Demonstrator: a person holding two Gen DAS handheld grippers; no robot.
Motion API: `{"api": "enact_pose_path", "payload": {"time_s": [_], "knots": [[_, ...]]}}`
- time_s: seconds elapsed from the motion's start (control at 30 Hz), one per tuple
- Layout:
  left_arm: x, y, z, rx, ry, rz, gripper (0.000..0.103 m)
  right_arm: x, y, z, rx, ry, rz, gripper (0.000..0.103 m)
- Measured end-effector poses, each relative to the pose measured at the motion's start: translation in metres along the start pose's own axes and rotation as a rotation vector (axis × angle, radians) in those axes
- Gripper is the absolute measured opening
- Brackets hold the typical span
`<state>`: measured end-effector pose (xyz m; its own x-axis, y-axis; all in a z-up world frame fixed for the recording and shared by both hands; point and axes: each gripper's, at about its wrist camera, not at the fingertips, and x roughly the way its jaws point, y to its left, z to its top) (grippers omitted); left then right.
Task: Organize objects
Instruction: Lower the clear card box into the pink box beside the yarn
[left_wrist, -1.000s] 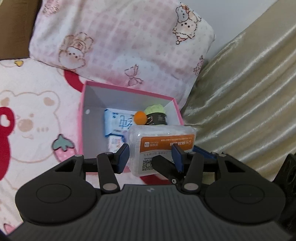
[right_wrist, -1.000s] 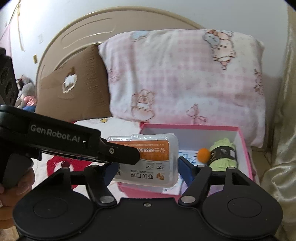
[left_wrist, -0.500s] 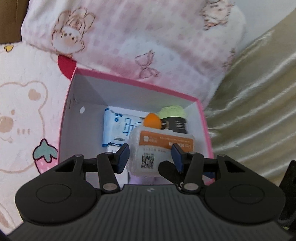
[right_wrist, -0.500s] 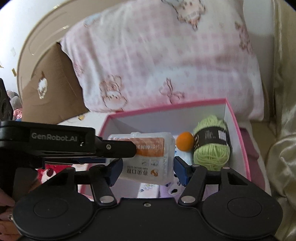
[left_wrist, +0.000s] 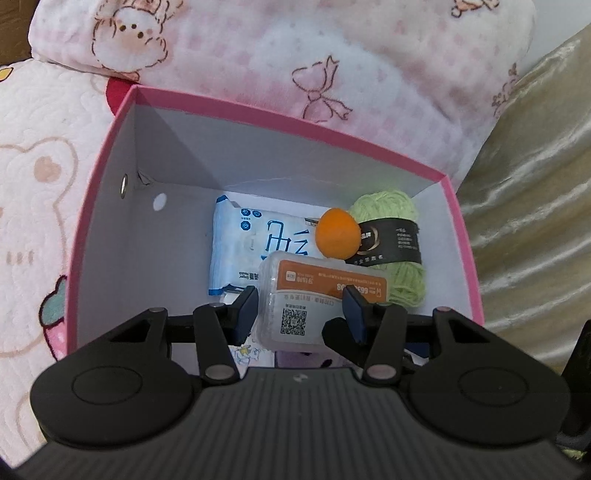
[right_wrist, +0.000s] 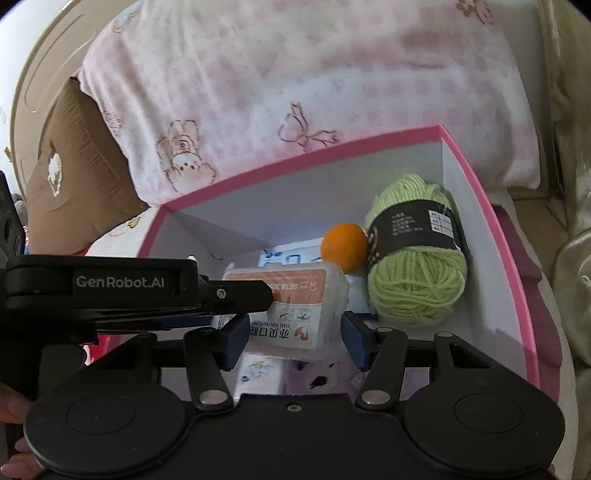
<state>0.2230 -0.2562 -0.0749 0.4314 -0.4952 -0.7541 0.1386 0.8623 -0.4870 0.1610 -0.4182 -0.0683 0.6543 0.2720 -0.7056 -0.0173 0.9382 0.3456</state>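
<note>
The clear packet (left_wrist: 321, 295) with the orange label sits low centre, clamped in the left hand-held gripper (left_wrist: 301, 308), its long axis crosswise, just above the pink box (left_wrist: 288, 118). The right hand-held gripper (right_wrist: 291, 339) brackets it, jaws just closing, contact unclear. Inside lie green yarn (left_wrist: 399, 254), an orange ball (left_wrist: 338, 238) and a wipes pack (left_wrist: 243, 247)

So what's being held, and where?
The left gripper pinches the orange-labelled clear plastic packet by its QR-code end; the right gripper's jaws have just been closing around it, grip unclear.
</note>
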Motion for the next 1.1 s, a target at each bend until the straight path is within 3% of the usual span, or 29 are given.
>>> {"api": "enact_pose_path", "payload": {"time_s": [0.2, 0.33, 0.6, 0.87, 1.1], "knots": [[0.008, 0.007, -0.002, 0.001, 0.004, 0.004, 0.048, 0.009, -0.005, -0.002, -0.001, 0.018, 0.008, 0.058], [0.011, 0.019, -0.002, -0.081, 0.023, -0.003, 0.048, 0.011, 0.002, -0.004, -0.069, 0.004, -0.008, 0.057], [0.006, 0.015, -0.007, -0.062, -0.021, 0.032, 0.048, 0.011, 0.016, -0.007, -0.149, -0.021, -0.066, 0.057], [-0.014, 0.011, -0.01, 0.015, -0.061, 0.059, 0.047, 0.008, 0.016, -0.01, -0.142, -0.048, -0.099, 0.057], [-0.057, 0.004, -0.018, 0.09, -0.12, 0.051, 0.047, -0.026, 0.03, -0.017, -0.176, -0.112, -0.131, 0.058]]}}
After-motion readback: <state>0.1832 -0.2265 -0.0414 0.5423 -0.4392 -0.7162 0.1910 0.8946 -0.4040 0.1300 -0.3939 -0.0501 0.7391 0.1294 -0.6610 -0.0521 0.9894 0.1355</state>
